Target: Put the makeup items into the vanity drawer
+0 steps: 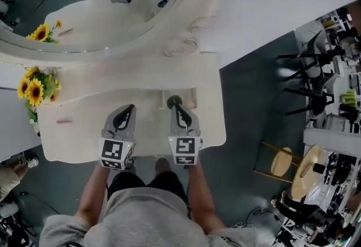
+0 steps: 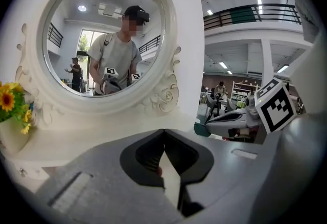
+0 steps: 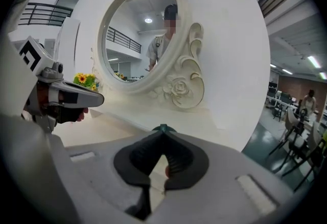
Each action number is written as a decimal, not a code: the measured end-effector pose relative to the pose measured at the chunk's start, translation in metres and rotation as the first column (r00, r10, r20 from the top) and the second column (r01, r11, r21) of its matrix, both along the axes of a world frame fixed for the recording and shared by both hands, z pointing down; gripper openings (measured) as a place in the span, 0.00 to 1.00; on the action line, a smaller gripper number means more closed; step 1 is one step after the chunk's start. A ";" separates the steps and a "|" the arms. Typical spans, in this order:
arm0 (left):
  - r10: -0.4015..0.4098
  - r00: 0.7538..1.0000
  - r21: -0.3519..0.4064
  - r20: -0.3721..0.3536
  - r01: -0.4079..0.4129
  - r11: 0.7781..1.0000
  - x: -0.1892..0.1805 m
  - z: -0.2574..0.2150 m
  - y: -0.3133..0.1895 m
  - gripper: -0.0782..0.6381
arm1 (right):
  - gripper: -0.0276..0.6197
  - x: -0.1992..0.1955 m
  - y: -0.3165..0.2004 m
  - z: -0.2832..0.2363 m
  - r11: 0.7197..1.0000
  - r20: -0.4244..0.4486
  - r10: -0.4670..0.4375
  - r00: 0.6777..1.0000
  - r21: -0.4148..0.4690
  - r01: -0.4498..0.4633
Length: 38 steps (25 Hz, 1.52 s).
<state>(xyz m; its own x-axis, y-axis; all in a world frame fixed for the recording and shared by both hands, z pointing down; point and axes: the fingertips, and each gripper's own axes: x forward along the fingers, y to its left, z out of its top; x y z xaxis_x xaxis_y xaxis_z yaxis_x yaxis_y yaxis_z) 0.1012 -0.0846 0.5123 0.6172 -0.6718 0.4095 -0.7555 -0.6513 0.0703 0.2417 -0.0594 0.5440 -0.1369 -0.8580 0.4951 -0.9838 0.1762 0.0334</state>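
Dark green item (image 1: 174,100) at centre frame, right at the tip of the right gripper (image 1: 177,109); jaws pressed together. Left gripper (image 1: 130,109) alongside over the surface (image 1: 84,139), jaws likewise together. We note both point up-frame toward the mirror (image 1: 90,9).

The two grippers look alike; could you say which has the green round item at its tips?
The right gripper: the green item sits at its closed tips; the left gripper has nothing there.
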 end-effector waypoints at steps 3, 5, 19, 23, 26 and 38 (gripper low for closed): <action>-0.009 1.000 -0.014 0.013 0.009 1.000 0.004 0.012 -0.001 0.12 | 0.05 0.007 -0.003 0.017 1.000 0.009 0.000 1.000 -0.029 0.000; -0.017 1.000 -0.022 0.020 0.017 1.000 0.005 0.017 -0.002 0.12 | 0.05 0.010 -0.003 0.025 0.999 0.013 -0.004 1.000 -0.044 0.004; -0.030 0.999 -0.053 0.039 0.032 0.998 0.008 0.034 0.005 0.12 | 0.16 0.009 -0.006 0.045 0.998 0.054 -0.008 0.999 -0.055 0.011; -0.030 0.999 -0.052 0.039 0.032 0.998 0.008 0.034 0.005 0.12 | 0.23 0.006 -0.006 0.045 0.998 0.065 -0.024 0.998 -0.058 0.027; -0.029 0.999 -0.048 0.038 0.031 0.998 0.009 0.031 0.006 0.12 | 0.23 0.007 -0.005 0.044 0.998 0.066 -0.019 0.998 -0.058 0.023; -0.055 0.999 0.063 -0.002 0.055 0.997 0.003 -0.018 -0.001 0.12 | 0.23 0.003 -0.011 -0.015 0.997 0.047 -0.044 0.998 0.069 0.040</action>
